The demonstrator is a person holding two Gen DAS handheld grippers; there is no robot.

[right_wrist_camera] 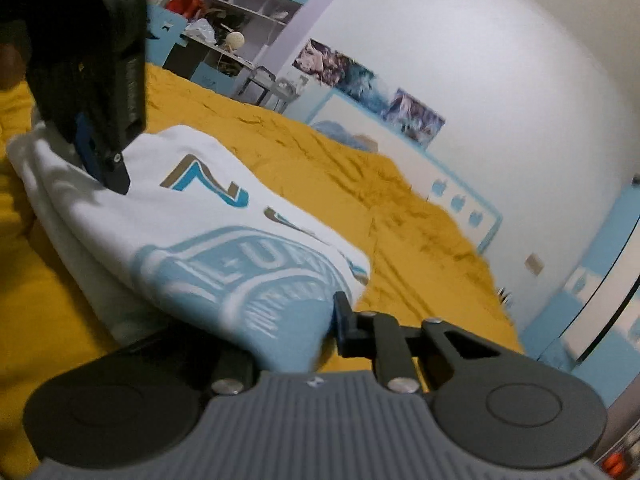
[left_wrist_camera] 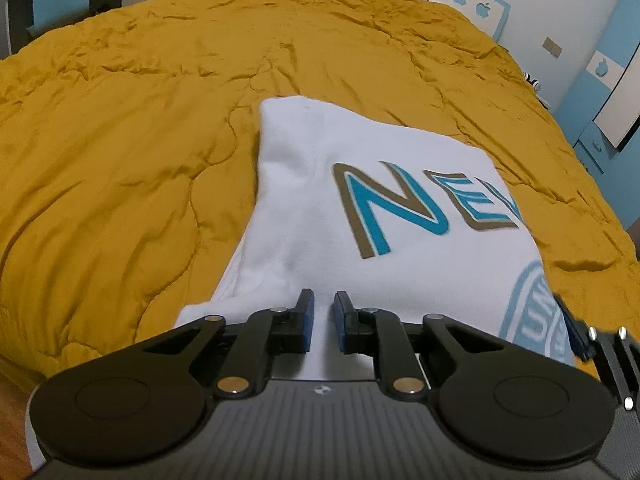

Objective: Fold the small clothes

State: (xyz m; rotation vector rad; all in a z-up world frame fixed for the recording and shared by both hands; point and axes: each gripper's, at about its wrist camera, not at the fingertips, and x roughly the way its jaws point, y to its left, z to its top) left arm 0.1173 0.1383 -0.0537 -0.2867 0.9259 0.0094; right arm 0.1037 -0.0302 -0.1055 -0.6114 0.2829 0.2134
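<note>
A white folded shirt (left_wrist_camera: 360, 208) with blue and brown lettering lies on the mustard yellow bedspread (left_wrist_camera: 120, 140). My left gripper (left_wrist_camera: 323, 320) stands over its near edge, its jaws a small gap apart with white cloth showing between them. In the right wrist view the shirt (right_wrist_camera: 180, 240) drapes over my right gripper (right_wrist_camera: 316, 320); only the right finger (right_wrist_camera: 344, 320) shows, the left one is hidden under cloth. The left gripper (right_wrist_camera: 108, 168) presses on the shirt's far corner there. The right gripper's edge (left_wrist_camera: 580, 336) shows at the left wrist view's right side.
The bedspread (right_wrist_camera: 400, 208) stretches far behind and to both sides. Blue and white furniture (left_wrist_camera: 600, 92) and a white wall (right_wrist_camera: 480, 80) stand beyond the bed's right edge. Shelves and a desk (right_wrist_camera: 240, 20) stand at the back.
</note>
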